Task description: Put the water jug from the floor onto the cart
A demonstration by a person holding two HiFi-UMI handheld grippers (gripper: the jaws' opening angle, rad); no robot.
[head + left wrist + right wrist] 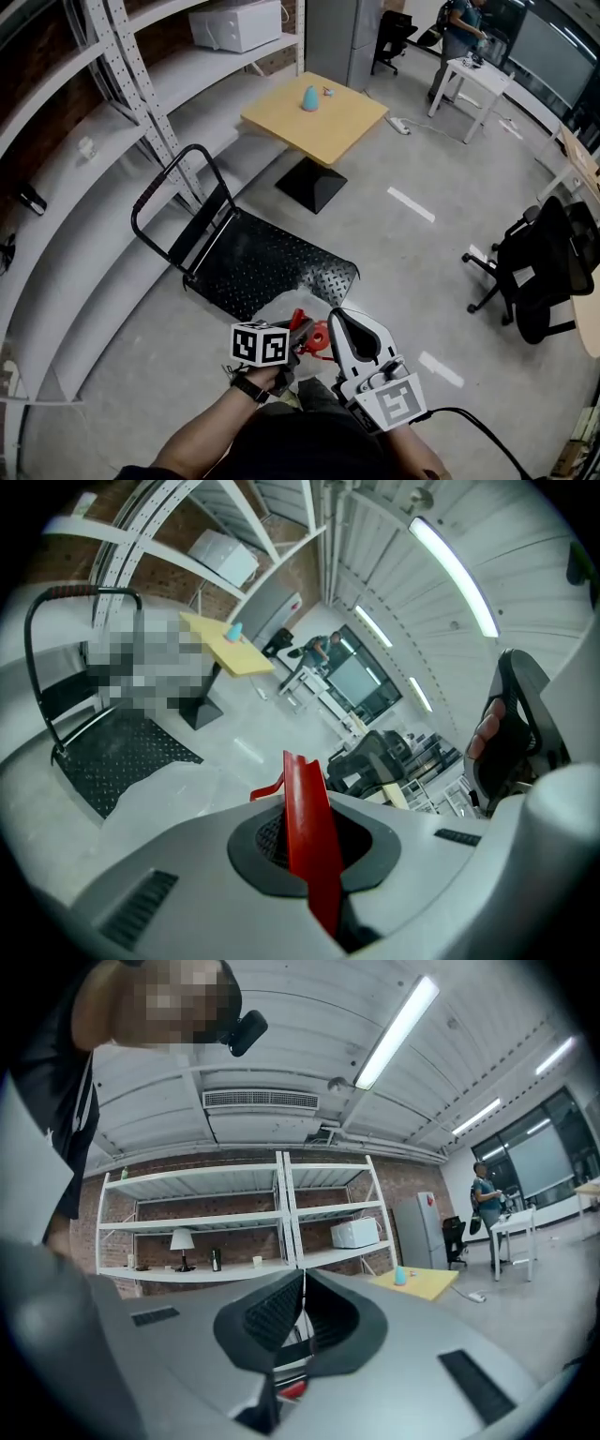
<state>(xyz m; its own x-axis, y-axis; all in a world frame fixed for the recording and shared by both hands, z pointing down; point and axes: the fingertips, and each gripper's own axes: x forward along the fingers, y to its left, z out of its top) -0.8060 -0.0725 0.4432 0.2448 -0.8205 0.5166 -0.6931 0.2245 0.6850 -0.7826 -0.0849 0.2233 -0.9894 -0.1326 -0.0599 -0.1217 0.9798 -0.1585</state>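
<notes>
We pinch the red handle (302,803) of the water jug (279,307) in our left gripper (309,844); the jug's pale body hangs at the near edge of the black cart (246,255); our right gripper (301,1305), just beside the handle, has its jaws pressed together.

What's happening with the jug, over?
Left gripper shut on red handle of water jug. Right gripper shut. Jug not yet on cart. Nothing on deck, over.
</notes>
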